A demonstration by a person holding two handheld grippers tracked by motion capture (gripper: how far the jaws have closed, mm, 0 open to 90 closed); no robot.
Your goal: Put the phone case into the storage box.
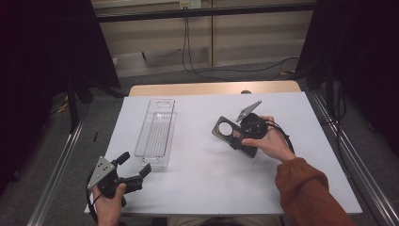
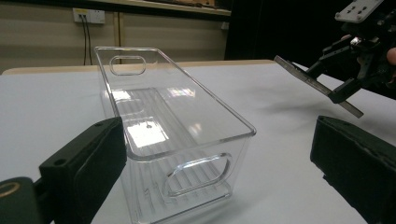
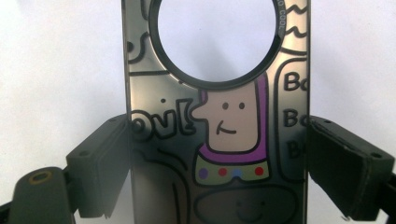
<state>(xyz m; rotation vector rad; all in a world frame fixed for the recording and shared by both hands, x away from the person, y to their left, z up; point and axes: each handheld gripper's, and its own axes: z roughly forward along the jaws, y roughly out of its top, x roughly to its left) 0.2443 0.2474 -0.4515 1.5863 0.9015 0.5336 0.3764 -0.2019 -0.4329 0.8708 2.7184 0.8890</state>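
Note:
A clear plastic bin [image 1: 156, 132] lies lengthwise on the white table, empty, with a handle slot in each end. My left gripper [image 1: 136, 163] stands open at the bin's near end; in the left gripper view its jaws straddle the near end of the bin [image 2: 224, 116] without touching it. To the right, my right gripper [image 1: 237, 136] is shut on a dark phone case [image 1: 249, 150] with a round hole, held just above the table. In the right gripper view the phone case [image 3: 233, 177] shows cartoon drawings, and both jaws of the right gripper [image 3: 223, 163] press its long edges.
The white table top [image 1: 211, 183] has open room between the bin and the right hand. Metal rails [image 1: 56, 169] run along both sides of the table. Cables [image 1: 226, 73] lie on the floor beyond the far edge. In the left gripper view the right gripper [image 2: 359, 70] holds the case [image 2: 308, 79] tilted.

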